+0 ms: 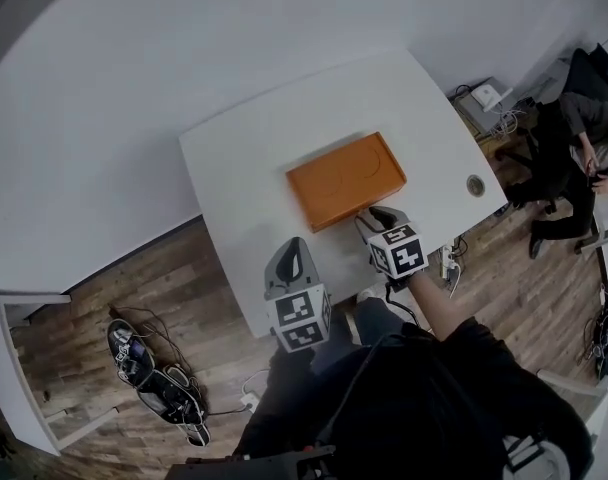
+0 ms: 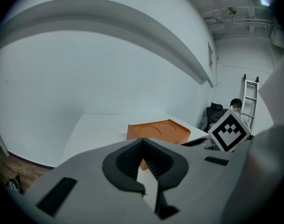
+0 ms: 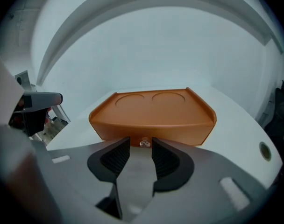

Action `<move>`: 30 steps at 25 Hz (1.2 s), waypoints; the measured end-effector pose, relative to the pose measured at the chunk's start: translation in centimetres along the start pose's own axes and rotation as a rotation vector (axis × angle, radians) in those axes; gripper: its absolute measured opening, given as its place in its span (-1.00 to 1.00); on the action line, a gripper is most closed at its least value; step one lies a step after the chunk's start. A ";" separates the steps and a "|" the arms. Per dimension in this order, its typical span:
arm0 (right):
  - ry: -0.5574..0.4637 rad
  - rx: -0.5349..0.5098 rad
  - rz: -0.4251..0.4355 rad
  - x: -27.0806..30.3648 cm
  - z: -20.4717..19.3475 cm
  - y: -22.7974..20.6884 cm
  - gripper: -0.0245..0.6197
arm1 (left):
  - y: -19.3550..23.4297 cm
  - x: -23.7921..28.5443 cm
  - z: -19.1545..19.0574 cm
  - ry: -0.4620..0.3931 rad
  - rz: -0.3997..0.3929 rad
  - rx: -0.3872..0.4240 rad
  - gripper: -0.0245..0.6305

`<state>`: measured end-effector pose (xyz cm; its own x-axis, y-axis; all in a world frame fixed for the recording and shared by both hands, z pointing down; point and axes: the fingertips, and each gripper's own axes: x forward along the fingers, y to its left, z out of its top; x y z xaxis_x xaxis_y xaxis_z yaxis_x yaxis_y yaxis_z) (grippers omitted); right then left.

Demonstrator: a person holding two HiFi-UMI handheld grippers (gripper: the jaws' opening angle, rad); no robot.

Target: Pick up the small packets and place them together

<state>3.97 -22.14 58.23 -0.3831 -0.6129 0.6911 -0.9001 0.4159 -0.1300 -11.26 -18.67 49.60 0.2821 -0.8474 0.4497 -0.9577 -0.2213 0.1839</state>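
No small packets show in any view. An orange box [image 1: 346, 180] [image 2: 158, 130] [image 3: 151, 113] with two round hollows in its top sits on the white table [image 1: 254, 158]. A small clear knob [image 3: 144, 143] sticks out of its near face. My right gripper [image 1: 380, 214] [image 3: 141, 143] is open at that face, the knob in the gap at its tips, untouched. My left gripper [image 1: 291, 252] [image 2: 142, 142] hangs over the table's near edge, left of the box, with its pads meeting at the tips and nothing between them.
A round grommet [image 1: 475, 185] [image 3: 265, 149] sits in the table's right corner. A person [image 1: 584, 148] sits beyond it to the right. Shoes and cables [image 1: 156, 370] lie on the wooden floor at the left. A ladder [image 2: 250, 97] leans on the far wall.
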 end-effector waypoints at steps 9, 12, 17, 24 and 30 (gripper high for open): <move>0.070 0.003 -0.050 2.3 -1.0 -1.3 -0.57 | 0.4 2.1 -0.1 0.043 0.002 -0.004 -0.93; 0.063 -0.006 -0.059 2.5 -0.8 -1.3 -0.64 | 0.6 2.7 -0.3 0.055 0.003 -0.012 -0.93; 0.070 -0.032 -0.051 2.4 -0.9 -1.0 -0.70 | 0.2 3.1 -0.6 0.073 -0.002 -0.007 -0.93; 0.102 -0.049 -0.045 2.3 -1.1 -1.3 -0.70 | -0.9 4.9 -1.2 0.120 -0.049 0.015 -0.93; 0.114 -0.060 -0.028 2.0 -1.3 -1.8 -0.70 | -2.2 6.4 -2.4 0.210 -0.115 0.003 -0.93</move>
<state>5.07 -23.22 60.75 -0.3286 -0.5461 0.7706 -0.8947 0.4414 -0.0688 -7.17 -22.43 54.17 0.3949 -0.6977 0.5977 -0.9186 -0.3123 0.2423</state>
